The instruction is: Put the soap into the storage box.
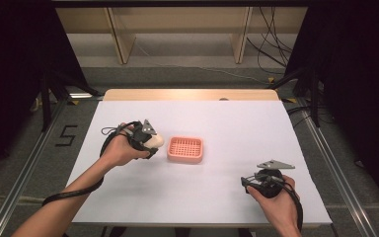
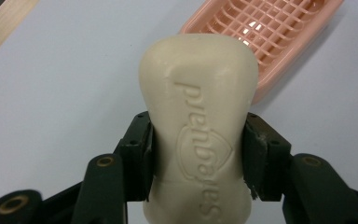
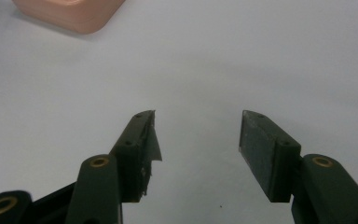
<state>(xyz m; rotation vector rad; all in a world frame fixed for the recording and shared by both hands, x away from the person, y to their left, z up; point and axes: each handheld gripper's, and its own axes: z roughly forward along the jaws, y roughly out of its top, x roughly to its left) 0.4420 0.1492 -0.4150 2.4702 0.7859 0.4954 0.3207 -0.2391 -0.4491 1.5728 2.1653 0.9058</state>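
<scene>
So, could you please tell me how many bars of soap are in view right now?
1. The soap bar is clamped between the left gripper's fingers, just left of the pink soap dish.

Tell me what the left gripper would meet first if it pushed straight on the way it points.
The left gripper, clamped on the soap bar, points at the pink soap dish. The soap would likely meet the dish's near rim first, though its height above the table is unclear.

A smooth, matt cream soap bar (image 2: 198, 140) with embossed lettering; a glossy pink plastic slatted dish (image 2: 270, 32); a matt white tabletop (image 1: 237, 148).
</scene>
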